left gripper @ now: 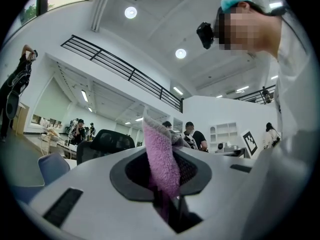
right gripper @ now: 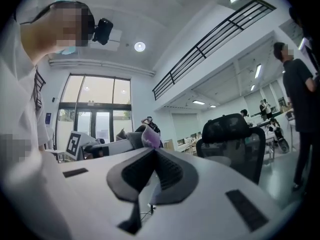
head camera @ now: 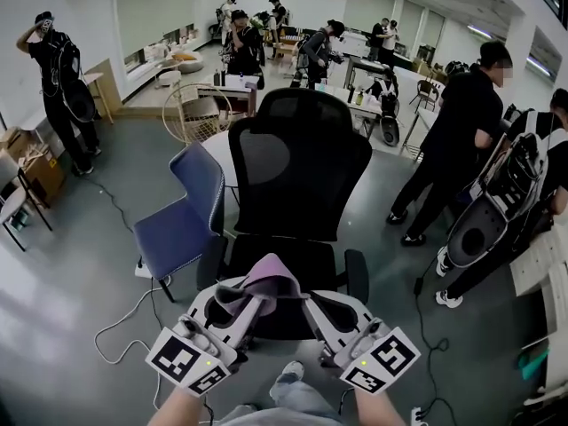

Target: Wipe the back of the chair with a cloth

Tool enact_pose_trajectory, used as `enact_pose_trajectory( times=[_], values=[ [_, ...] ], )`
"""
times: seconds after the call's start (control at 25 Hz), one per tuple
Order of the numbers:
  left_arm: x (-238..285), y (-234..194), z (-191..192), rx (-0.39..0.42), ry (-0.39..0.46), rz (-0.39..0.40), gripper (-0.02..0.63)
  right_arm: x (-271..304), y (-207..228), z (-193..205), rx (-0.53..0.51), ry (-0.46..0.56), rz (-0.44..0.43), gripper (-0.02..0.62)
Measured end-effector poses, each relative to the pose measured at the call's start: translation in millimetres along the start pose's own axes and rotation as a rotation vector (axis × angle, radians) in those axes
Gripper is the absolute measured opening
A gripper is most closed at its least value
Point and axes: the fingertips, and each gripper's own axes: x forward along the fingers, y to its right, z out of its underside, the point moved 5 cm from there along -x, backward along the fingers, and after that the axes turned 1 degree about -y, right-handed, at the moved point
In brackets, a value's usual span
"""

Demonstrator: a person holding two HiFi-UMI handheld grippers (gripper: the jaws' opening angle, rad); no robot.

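Left tongs [head camera: 229, 304] are clamped tight on the purple cloth [left gripper: 161, 159], which stands up between the jaws. Right tongs [head camera: 312, 309] are pinched shut too, a corner of the cloth at their tips. The cloth bridges both tongs, near the seat of the black chair [head camera: 297, 162], well below its back.

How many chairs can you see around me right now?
3 clearly. The black mesh office chair straight ahead, a blue chair just to its left, and a pale wire-frame chair behind the blue one. More may be hidden among the people further back.
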Motion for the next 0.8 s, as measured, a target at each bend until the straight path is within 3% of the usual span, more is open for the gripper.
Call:
enact_pose_trajectory(
  times=[0.44, 0.8],
  values=[
    [100, -19, 9, 0.018, 0.026, -0.064, 0.078, 18, 103, -12, -0.026, -0.035, -0.055, 0.008],
    [122, -32, 11, 0.025, 0.004, -0.107, 0.078, 29, 130, -6, 0.031, -0.011, -0.083, 0.008]
  ],
)
